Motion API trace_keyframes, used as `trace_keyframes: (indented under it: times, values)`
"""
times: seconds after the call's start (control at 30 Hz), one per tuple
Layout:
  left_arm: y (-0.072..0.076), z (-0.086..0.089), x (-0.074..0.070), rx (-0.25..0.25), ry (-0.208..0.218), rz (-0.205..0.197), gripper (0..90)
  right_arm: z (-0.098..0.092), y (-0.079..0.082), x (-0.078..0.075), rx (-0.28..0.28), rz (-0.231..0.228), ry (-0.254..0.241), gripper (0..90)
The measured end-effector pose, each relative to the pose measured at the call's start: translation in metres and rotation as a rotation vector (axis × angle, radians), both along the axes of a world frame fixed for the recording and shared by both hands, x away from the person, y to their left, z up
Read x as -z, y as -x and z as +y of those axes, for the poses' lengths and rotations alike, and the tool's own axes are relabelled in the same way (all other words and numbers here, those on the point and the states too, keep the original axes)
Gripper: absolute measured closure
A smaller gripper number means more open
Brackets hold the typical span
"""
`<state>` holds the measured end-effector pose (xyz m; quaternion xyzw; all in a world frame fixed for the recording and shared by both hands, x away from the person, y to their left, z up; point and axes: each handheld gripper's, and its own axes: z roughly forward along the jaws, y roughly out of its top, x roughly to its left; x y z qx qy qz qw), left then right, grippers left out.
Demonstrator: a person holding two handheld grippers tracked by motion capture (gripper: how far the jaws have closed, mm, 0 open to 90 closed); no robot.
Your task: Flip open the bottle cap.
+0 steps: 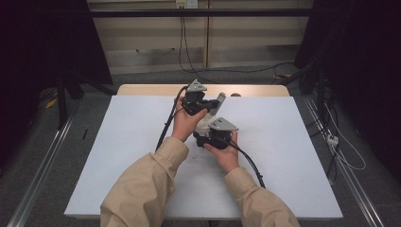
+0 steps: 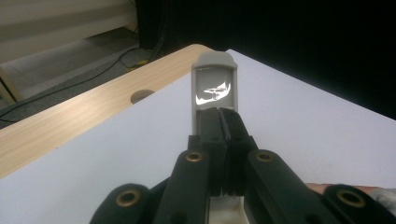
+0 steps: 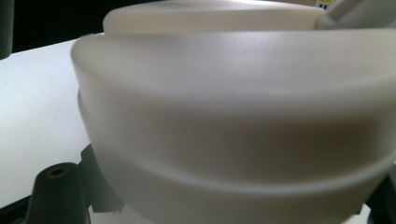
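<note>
**Two grippers clamp a grey-white device at the table's middle**

At the left of the high view, a beige sleeve (image 1: 142, 184) leads up to the left hand (image 1: 185, 124), which carries the left gripper (image 1: 204, 106) over the white tabletop (image 1: 118, 156). In the left gripper view its two black jaws are pressed together on the lower end of a flat grey arm (image 2: 214, 88), upright between them, with a shiny pale panel near its rounded top. Behind this arm runs the table's wooden edge strip (image 2: 84, 112), with a round hole in it.

Just right of that, at mid-table, sits the object's rounded grey-white base (image 1: 204, 125), between the two hands. What kind of device it is cannot be told.

Further right, the right hand (image 1: 224, 153) holds the right gripper (image 1: 208, 137) low against that base. In the right gripper view the base (image 3: 233, 116) is very close and blurred, a smooth curved body in two tiers, and the jaw tips are hidden beneath it; the jaws are closed tight, apparently pinching the base's lower edge.
</note>
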<state>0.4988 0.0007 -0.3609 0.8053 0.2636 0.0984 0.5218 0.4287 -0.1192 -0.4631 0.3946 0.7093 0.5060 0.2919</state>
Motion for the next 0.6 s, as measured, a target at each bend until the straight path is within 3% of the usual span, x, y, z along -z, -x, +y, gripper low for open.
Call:
trace_keyframes:
  times: [0.6]
  values:
    - [-0.0029,-0.0038,0.0054,0.007,-0.003,0.005,89.3,0.0,0.0001,0.0,0.0,0.001,0.0,18.6]
